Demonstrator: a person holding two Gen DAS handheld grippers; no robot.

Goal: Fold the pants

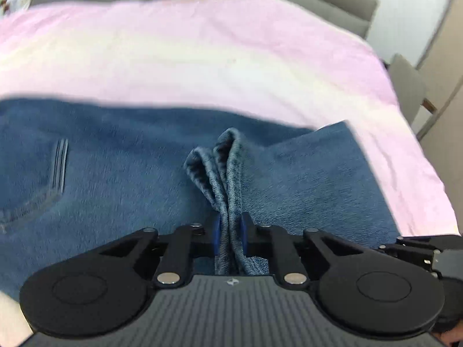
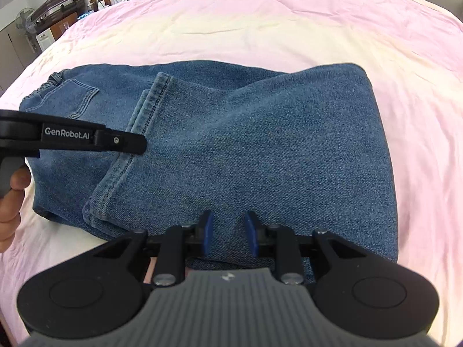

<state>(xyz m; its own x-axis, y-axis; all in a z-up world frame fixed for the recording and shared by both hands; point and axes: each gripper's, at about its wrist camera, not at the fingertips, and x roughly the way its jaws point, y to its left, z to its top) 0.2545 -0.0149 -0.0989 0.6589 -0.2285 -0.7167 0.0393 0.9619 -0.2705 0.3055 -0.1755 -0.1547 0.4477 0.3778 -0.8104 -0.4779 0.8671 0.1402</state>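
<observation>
The left gripper (image 1: 230,238) pinches the jeans' (image 2: 260,144) hems to carry the fold; the right gripper (image 2: 228,232) hovers spread, steadying nothing

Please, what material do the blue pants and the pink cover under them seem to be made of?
The blue folded pants look like denim: woven speckled texture, faded hems, thick stitched seams and a patch pocket. The elastic-looking gathered waist suggests a stretch blend, though this is uncertain. The pink bed cover looks like soft matte woven cloth, probably cotton or a blend, with fine wrinkles and no shine.
</observation>
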